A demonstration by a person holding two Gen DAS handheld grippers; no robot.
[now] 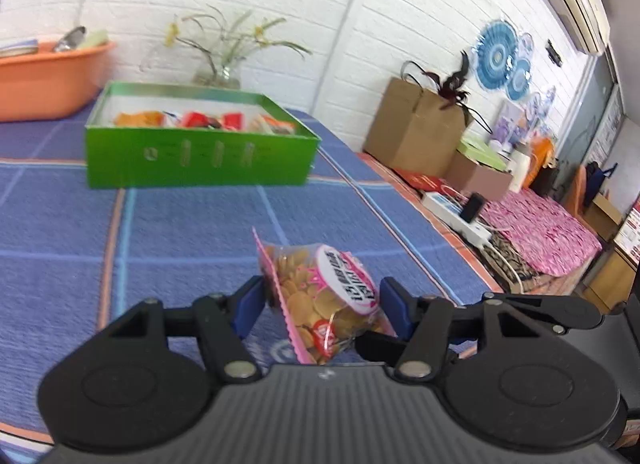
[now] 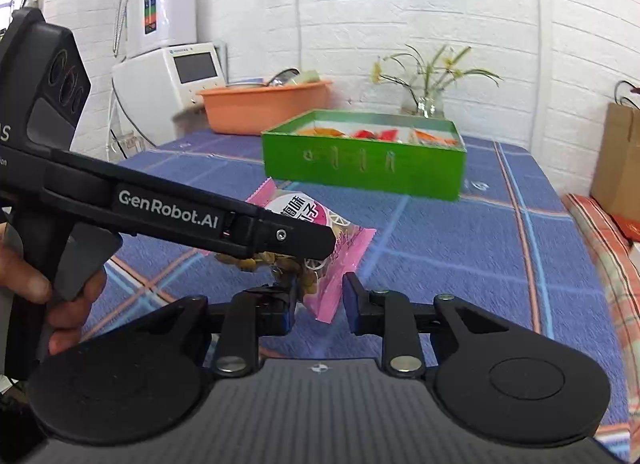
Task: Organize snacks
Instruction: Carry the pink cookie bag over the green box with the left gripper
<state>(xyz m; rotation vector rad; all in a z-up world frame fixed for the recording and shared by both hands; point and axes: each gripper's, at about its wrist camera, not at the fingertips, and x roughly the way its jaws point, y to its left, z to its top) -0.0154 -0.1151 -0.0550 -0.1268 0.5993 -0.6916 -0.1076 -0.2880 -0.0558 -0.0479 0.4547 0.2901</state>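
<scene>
While I look along my left claw (image 1: 322, 304), I see its blue-padded fingers (image 1: 250, 306) pinching a clear pink-edged plastic packet of small golden biscuits (image 1: 320, 296), one pad on each side of it. That packet is lifted off the blue checked tablecloth (image 1: 180, 248) and sits well short of the green rectangular cardboard box (image 1: 200, 156), which I take as my landmark. Inside the box lie orange and red wrapped snacks (image 1: 192, 119). Beyond the box, against the white brick wall, stands a glass vase of yellow flowers (image 1: 218, 76); to the box's left is an orange plastic basin (image 1: 44, 80), and well off to its right a brown paper bag (image 1: 416, 128).

From my right claw (image 2: 318, 300), the same packet (image 2: 340, 260) hangs in front of the green box (image 2: 362, 162), nearer to me than it. My left claw's black finger (image 2: 280, 236) reaches in from the left and crosses the packet's upper part. My right claw's two blue pads (image 2: 352, 302) flank the packet's lower pink end; the left pad seems to touch it, while a slight gap shows at the right one, so I cannot tell whether this claw truly grips. A hand (image 2: 44, 284) holds the left claw's handle at the picture's edge. The basin (image 2: 264, 106) stands behind the box to its left.
</scene>
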